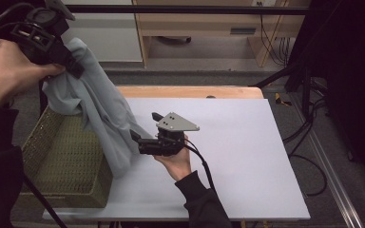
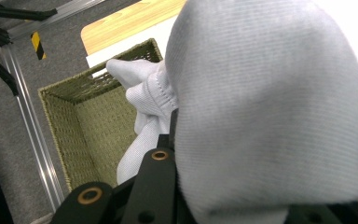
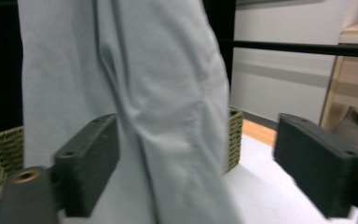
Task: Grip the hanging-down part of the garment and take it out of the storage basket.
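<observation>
Grey cloth (image 2: 265, 107) bulges right against the lens in the left gripper view, bunched over the left tongs (image 1: 69, 64), whose jaws are pressed together and pinching its top. From that raised pinch, above the worktop's left edge, the cloth (image 1: 102, 114) hangs with its long axis running down and slightly toward the middle of the worktop (image 1: 247, 156). Its lower end reaches the surface just beside the basket (image 1: 62, 161), while a fold of it droops over the basket's near rim (image 2: 98, 79).

In the right gripper view the cloth (image 3: 168, 102) falls as a tall upright band between the jaws of the right tongs (image 1: 145, 130). Those jaws stand spread wide. The cloth brushes the left jaw, but a clear gap separates it from the right one, so nothing is pinched there. Seen from above, the right tongs sit low near the worktop's middle, pointing left at the hanging cloth's lower part.

Woven and olive green, the basket sits at the worktop's front left corner, hanging partly over the left edge, with its inside open. To the right of the right hand (image 1: 178, 161), the pale surface runs bare all the way to the right edge and both right corners.
</observation>
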{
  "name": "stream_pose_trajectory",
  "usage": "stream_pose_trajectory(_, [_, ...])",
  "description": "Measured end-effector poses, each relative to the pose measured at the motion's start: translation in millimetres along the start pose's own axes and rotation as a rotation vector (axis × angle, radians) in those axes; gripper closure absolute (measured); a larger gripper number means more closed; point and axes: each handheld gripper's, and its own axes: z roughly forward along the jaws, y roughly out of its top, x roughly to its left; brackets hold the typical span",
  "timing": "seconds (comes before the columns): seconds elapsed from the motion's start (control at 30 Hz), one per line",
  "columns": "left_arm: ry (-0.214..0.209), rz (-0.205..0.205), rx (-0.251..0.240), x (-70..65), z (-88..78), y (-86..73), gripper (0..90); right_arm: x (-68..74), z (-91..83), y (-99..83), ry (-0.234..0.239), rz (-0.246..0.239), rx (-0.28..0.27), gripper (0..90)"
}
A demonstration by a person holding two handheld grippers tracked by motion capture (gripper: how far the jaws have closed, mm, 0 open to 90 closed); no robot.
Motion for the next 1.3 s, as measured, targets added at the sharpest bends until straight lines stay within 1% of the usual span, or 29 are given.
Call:
stream_pose_trajectory(0.03, [0.009, 0.000, 0.003, 0.2, 0.1, -0.2, 77.8, -3.8, -5.2, -0.1, -0.005, 0.012, -0.009, 10.7])
stream_pose_trajectory(0.07, [0.008, -0.001, 0.004, 0.5, 0.3, -0.3, 77.8, -5.3, -7.5, -0.3, -0.010, 0.020, -0.012, 9.8])
stream_pose_trajectory(0.1, [0.008, -0.001, 0.003, 0.6, 0.4, -0.4, 77.8, -7.7, -9.8, -0.8, -0.012, 0.013, -0.021, 9.4])
stream_pose_trajectory(0.2, [0.005, -0.003, 0.006, 1.3, 1.0, -0.7, 77.8, -13.6, -18.4, -3.1, -0.013, 0.016, -0.027, 8.6])
stream_pose_trajectory(0.3, [0.003, -0.006, 0.012, 1.9, 1.9, -0.5, 77.8, -18.3, -28.3, -6.0, -0.014, 0.029, -0.032, 7.8])
stream_pose_trajectory(0.33, [0.003, -0.006, 0.012, 1.9, 1.9, -0.5, 77.8, -18.3, -28.3, -6.0, -0.014, 0.029, -0.032, 7.8])
stream_pose_trajectory(0.37, [0.004, -0.007, 0.014, 2.1, 2.3, -0.4, 77.8, -21.3, -35.5, -8.5, -0.016, 0.028, -0.035, 7.0])
stream_pose_trajectory(0.4, [0.002, -0.007, 0.015, 2.3, 2.6, -0.4, 77.8, -21.3, -35.5, -8.5, -0.016, 0.028, -0.035, 7.0])
stream_pose_trajectory(0.43, [0.001, -0.009, 0.014, 2.5, 3.3, -0.4, 77.8, -24.4, -42.3, -11.3, -0.028, 0.024, -0.036, 6.2])
stream_pose_trajectory(0.47, [0.001, -0.009, 0.014, 2.5, 3.3, -0.4, 77.8, -24.4, -42.3, -11.3, -0.028, 0.024, -0.036, 6.2])
stream_pose_trajectory(0.5, [0.000, -0.010, 0.016, 2.5, 3.4, -0.4, 77.8, -28.2, -49.2, -14.0, -0.038, 0.028, -0.034, 5.6])
stream_pose_trajectory(0.53, [0.002, -0.010, 0.018, 2.4, 3.3, -0.4, 77.8, -30.8, -52.7, -15.9, -0.035, 0.024, -0.038, 5.4])
stream_pose_trajectory(0.57, [0.001, -0.009, 0.019, 2.4, 3.1, -0.5, 77.8, -32.8, -56.6, -17.2, -0.038, 0.029, -0.035, 5.3])
stream_pose_trajectory(0.6, [0.001, -0.009, 0.019, 2.4, 3.1, -0.5, 77.8, -32.8, -56.6, -17.2, -0.038, 0.029, -0.035, 5.3])
stream_pose_trajectory(0.63, [0.000, -0.009, 0.017, 2.4, 2.9, -0.7, 77.8, -36.5, -64.1, -19.6, -0.048, 0.036, -0.034, 4.8])
stream_pose_trajectory(0.7, [-0.001, -0.008, 0.019, 2.4, 2.7, -0.6, 77.8, -40.1, -71.8, -21.8, -0.062, 0.035, -0.040, 4.3])
stream_pose_trajectory(0.73, [-0.002, -0.008, 0.017, 2.4, 2.7, -0.6, 77.8, -42.5, -75.6, -22.9, -0.069, 0.031, -0.041, 4.2])
stream_pose_trajectory(0.83, [-0.007, -0.007, 0.017, 1.7, 3.7, -0.4, 77.8, -47.5, -83.8, -25.6, -0.085, 0.040, -0.045, 3.7])
stream_pose_trajectory(0.93, [-0.011, -0.003, 0.015, 0.9, 3.3, -0.4, 77.7, -50.6, -91.4, -27.8, -0.099, 0.032, -0.042, 3.2])
stream_pose_trajectory(0.97, [-0.014, -0.001, 0.017, 0.3, 3.3, -0.2, 77.7, -50.6, -91.4, -27.8, -0.099, 0.032, -0.042, 3.2])
stream_pose_trajectory(1.0, [-0.012, 0.003, 0.019, -1.2, 2.8, 0.6, 77.8, -52.2, -97.3, -29.4, -0.108, 0.029, -0.045, 2.8])
stream_pose_trajectory(1.1, [-0.016, 0.008, 0.014, -2.9, 2.3, 1.4, 77.8, -55.5, -107.3, -32.6, -0.125, 0.033, -0.048, 2.5])
stream_pose_trajectory(1.13, [-0.016, 0.008, 0.014, -2.9, 2.3, 1.4, 77.8, -55.5, -107.3, -32.6, -0.125, 0.033, -0.048, 2.5])
stream_pose_trajectory(1.2, [-0.015, 0.017, 0.012, -4.4, 3.6, 2.0, 77.8, -58.6, -115.8, -36.6, -0.135, 0.034, -0.055, 2.3])
stream_pose_trajectory(1.3, [-0.022, 0.024, 0.018, -7.1, 6.6, 4.0, 77.7, -61.1, -124.4, -41.9, -0.146, 0.035, -0.046, 2.1])
